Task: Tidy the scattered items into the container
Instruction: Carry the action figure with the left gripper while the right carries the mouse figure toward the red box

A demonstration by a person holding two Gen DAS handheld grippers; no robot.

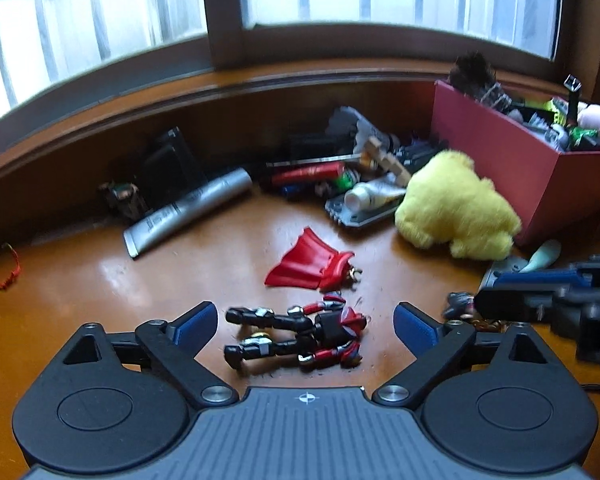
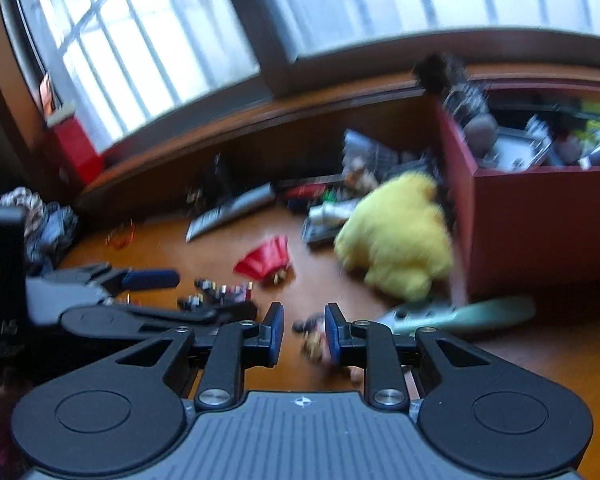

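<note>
Between the wide-apart fingers of the left gripper (image 1: 305, 322) lies the headless action figure (image 1: 296, 334), untouched.

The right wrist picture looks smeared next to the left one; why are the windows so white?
Right wrist view: motion blur smears the yellow plush and red box. Left wrist view: sharper, the action figure reads clearly. Both: windows blown out by backlight, sill bent by fisheye.

1. Tabletop (image 1: 80, 288) looks like varnished wood, glossy, catching the window glare.
2. Yellow toy (image 1: 456, 208) at 2 o'clock: fuzzy plush cloth.
3. Red cape (image 1: 304, 264): smooth shiny plastic.
4. Tube (image 1: 188, 210) at 11: satin silvery finish.
5. Red box (image 1: 512, 164): matt, like card.
</note>
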